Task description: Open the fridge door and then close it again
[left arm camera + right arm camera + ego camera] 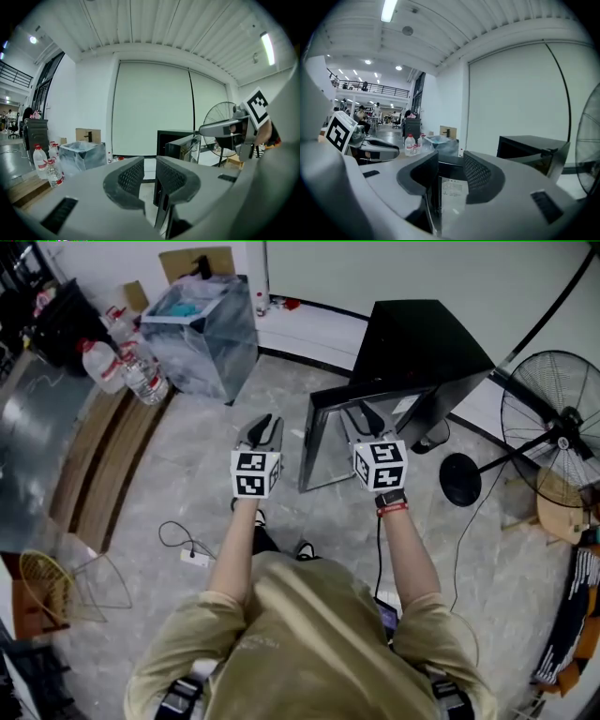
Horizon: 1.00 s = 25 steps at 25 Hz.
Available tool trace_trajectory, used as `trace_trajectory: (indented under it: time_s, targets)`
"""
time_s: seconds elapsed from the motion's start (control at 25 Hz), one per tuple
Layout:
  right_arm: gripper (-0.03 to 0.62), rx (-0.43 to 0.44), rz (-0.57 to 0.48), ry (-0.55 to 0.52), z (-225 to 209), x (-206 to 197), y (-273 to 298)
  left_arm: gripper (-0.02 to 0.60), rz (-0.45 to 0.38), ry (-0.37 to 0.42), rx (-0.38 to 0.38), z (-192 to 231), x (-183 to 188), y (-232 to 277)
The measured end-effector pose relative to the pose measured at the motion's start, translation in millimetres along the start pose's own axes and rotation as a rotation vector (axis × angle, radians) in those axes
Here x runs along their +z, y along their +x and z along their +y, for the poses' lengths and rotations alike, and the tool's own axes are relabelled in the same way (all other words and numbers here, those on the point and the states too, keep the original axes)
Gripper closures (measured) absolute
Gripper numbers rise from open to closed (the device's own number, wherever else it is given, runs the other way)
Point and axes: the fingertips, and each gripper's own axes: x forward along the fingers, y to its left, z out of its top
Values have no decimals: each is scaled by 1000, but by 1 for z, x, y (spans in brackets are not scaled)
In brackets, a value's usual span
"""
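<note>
From my head, the fridge [422, 343] sits on the floor ahead of me, and its door [333, 442] is swung well out. So the opening looks done and the closing is left. My left claw [265, 423] hangs just left of the door, apart from it. My right claw [368, 418] is over the door's top edge.

Along my left claw [149, 176], the jaws stand a narrow gap apart with nothing in them. The door [183, 146] shows beyond, and my right claw [220, 127] is off to the side.

Along my right claw [450, 173], the jaws stand wider, and the door [452, 190] with its label lines up in the gap. I see no pad pressing on it, so I judge that nothing is gripped. Next comes pushing the door back to the fridge [529, 145].
</note>
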Motion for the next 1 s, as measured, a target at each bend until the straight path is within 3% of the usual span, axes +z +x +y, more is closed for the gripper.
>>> trace_trajectory:
  time_s: [0.52,1.0]
  targets:
    - [538,-118,-85,138,-6,-4,-27,538,-110,14,-17,-15,34,-20]
    - [572,-102,-95,156,-4,-11,-26,561,-108,17,-40,-23,33,-14]
